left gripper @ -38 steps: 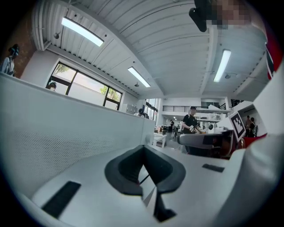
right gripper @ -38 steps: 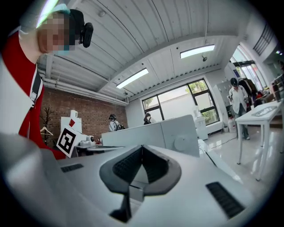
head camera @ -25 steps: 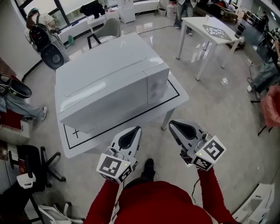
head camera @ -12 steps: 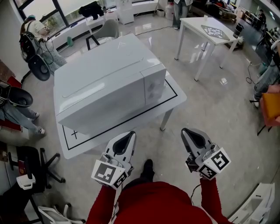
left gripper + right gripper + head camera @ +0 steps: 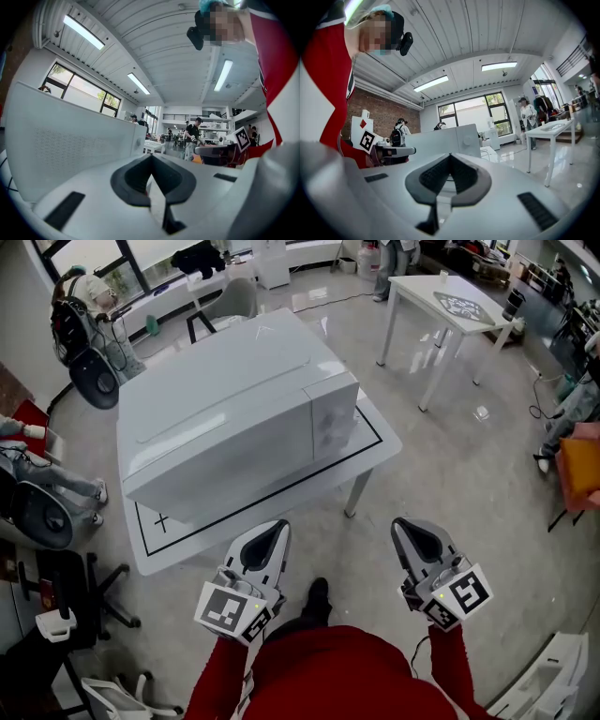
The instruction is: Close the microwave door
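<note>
White table point(image 5: 148, 545) bearing microwave point(image 5: 225, 409) | glossy grey floor point(image 5: 469, 484) | left claw point(image 5: 277, 526) and right claw point(image 5: 402, 523) closed, empty

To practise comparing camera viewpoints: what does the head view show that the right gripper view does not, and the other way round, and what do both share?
Only the head view: the black line marked on the table under the microwave.
Only the right gripper view: the ceiling lights and a brick wall.
Both: the closed microwave, the white side table, and the left gripper and right gripper, both shut.
</note>
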Demonstrator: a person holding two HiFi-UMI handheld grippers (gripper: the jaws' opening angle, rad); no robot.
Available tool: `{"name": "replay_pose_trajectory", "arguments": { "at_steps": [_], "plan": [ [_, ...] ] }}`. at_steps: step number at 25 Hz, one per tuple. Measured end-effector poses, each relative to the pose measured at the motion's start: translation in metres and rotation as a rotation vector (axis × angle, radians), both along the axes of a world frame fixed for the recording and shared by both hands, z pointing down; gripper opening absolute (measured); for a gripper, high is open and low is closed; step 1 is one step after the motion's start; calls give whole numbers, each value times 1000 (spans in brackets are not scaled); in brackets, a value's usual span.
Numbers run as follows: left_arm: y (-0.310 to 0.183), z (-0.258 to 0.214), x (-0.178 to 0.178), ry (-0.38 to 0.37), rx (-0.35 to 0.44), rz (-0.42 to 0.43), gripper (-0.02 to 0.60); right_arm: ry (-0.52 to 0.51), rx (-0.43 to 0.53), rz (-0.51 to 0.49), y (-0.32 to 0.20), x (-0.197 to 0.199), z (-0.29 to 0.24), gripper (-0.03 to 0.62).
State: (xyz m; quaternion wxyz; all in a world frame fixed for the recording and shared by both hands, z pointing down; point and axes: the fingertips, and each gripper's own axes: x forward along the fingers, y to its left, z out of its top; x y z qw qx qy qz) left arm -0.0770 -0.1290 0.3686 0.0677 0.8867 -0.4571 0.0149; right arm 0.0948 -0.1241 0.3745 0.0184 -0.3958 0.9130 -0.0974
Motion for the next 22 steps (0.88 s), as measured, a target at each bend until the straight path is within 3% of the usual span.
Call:
{"name": "replay_pose_trajectory", "arguments": {
  "at_steps": [22],
  "plan": [
    [2, 10, -10, -7, -20, -8, 9, 24, -47, 13, 1, -8, 16, 12]
  ]
}}
